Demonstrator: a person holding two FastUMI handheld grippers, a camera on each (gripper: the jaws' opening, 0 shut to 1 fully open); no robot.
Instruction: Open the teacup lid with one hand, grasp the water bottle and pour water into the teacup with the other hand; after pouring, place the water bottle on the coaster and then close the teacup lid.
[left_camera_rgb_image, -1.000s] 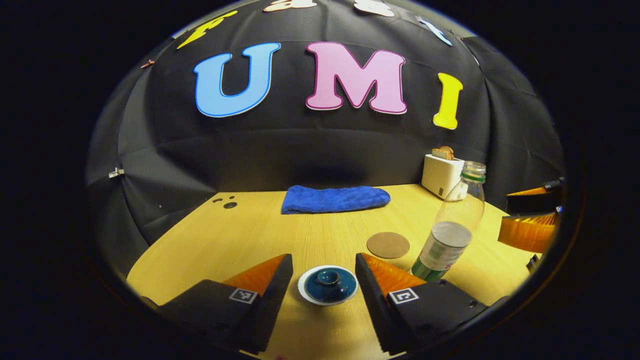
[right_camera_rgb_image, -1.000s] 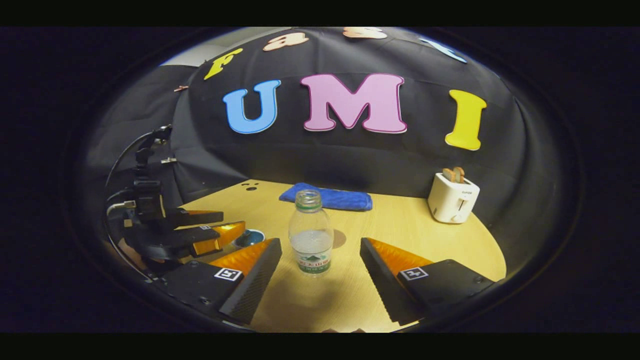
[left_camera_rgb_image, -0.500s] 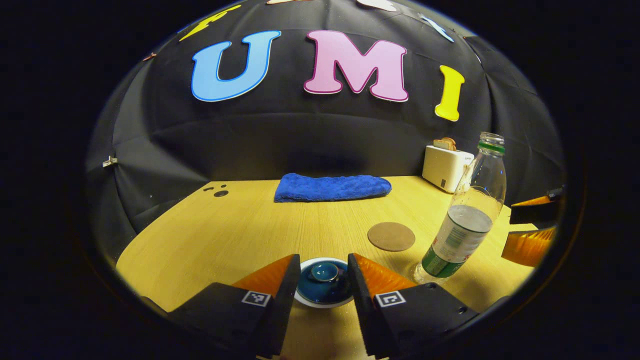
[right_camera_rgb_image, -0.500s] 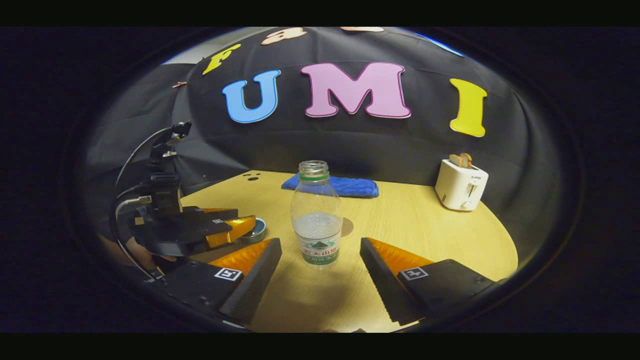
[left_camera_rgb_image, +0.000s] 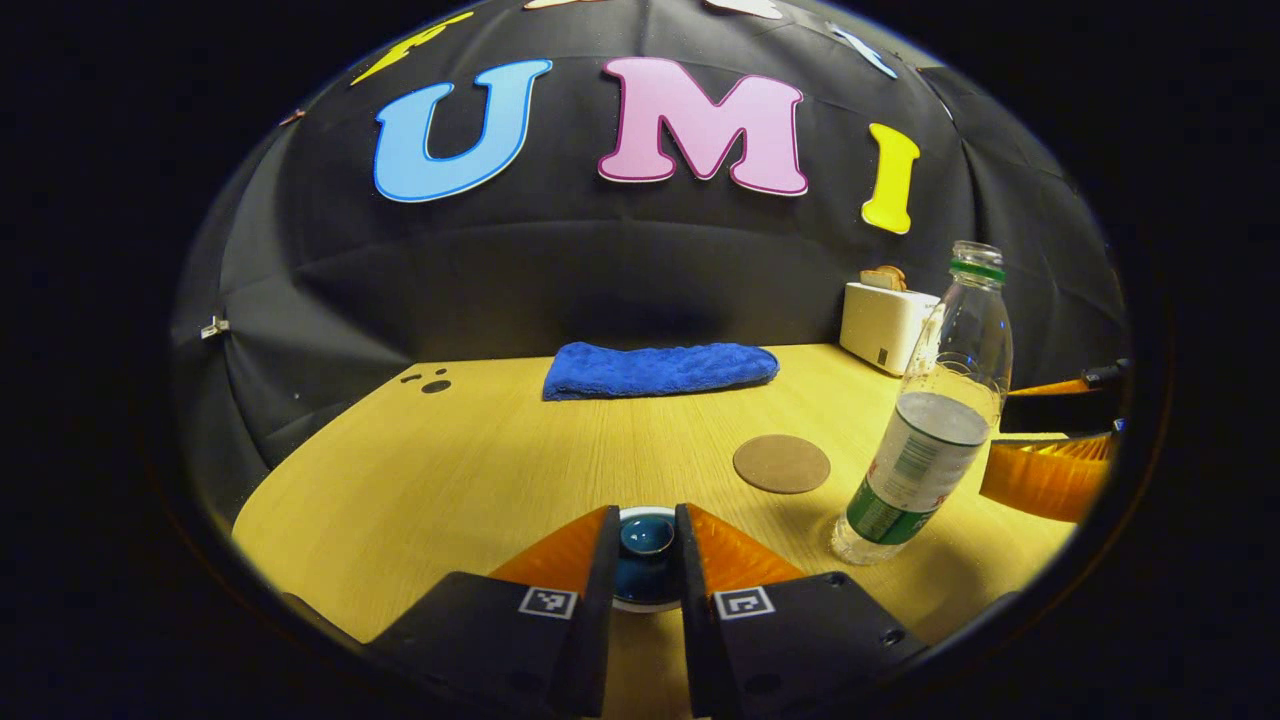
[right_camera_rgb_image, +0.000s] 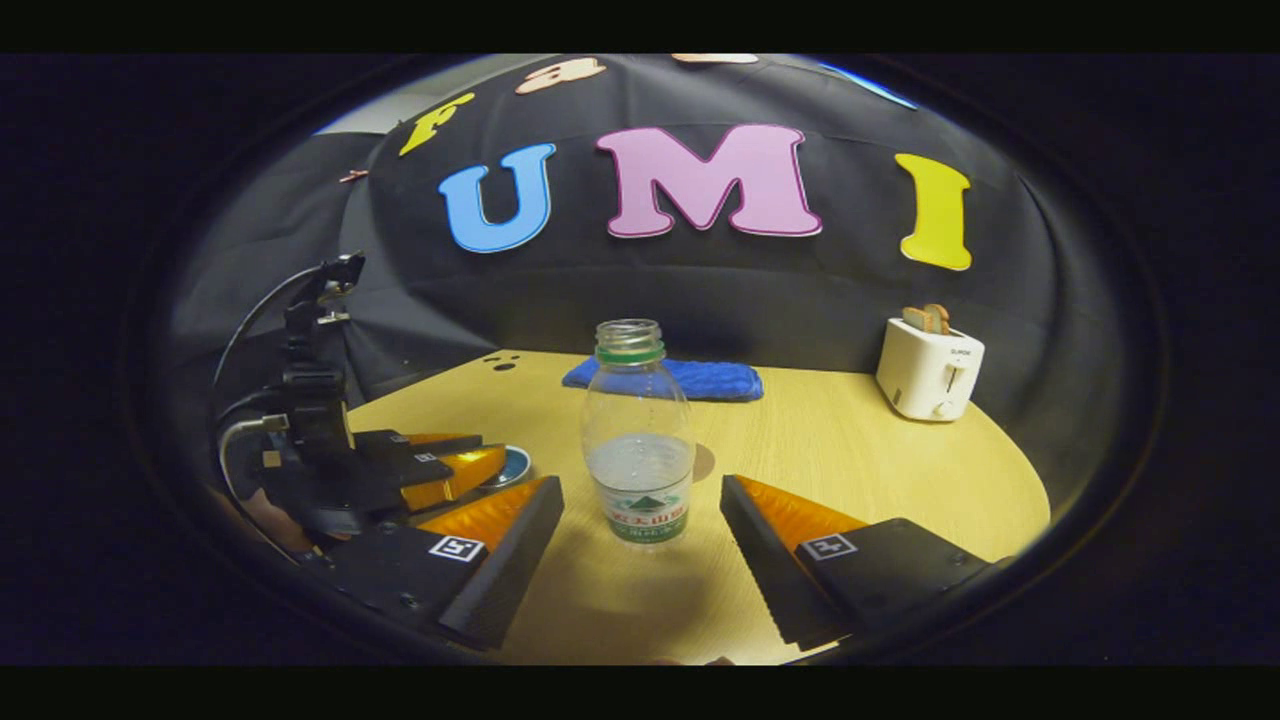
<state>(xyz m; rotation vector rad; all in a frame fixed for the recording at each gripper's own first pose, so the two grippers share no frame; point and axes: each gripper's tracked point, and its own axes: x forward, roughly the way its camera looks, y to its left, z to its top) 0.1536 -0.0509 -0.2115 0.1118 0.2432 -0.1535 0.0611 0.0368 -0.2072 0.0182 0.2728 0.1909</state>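
Observation:
The teacup (left_camera_rgb_image: 640, 604) has a white rim and a dark blue lid (left_camera_rgb_image: 647, 537). My left gripper (left_camera_rgb_image: 645, 512) is shut on the lid's knob, one finger on each side. In the right gripper view the same gripper (right_camera_rgb_image: 455, 470) sits low over the teacup (right_camera_rgb_image: 514, 466). The clear, uncapped water bottle (right_camera_rgb_image: 640, 450) stands upright and partly filled, just beyond my open right gripper (right_camera_rgb_image: 637, 487), touched by neither finger. From the left gripper view the bottle (left_camera_rgb_image: 935, 420) stands to the right, with the round brown coaster (left_camera_rgb_image: 781, 463) left of it.
A folded blue towel (left_camera_rgb_image: 660, 368) lies at the back of the wooden table (left_camera_rgb_image: 480, 450). A white toaster (right_camera_rgb_image: 930, 368) holding toast stands at the back right. The coaster (right_camera_rgb_image: 703, 462) peeks out behind the bottle. An orange finger of the right gripper (left_camera_rgb_image: 1045, 472) is beside the bottle.
My left gripper came down over the teacup and its fingers drew together onto the lid's knob. My right gripper stayed open and edged closer to the bottle.

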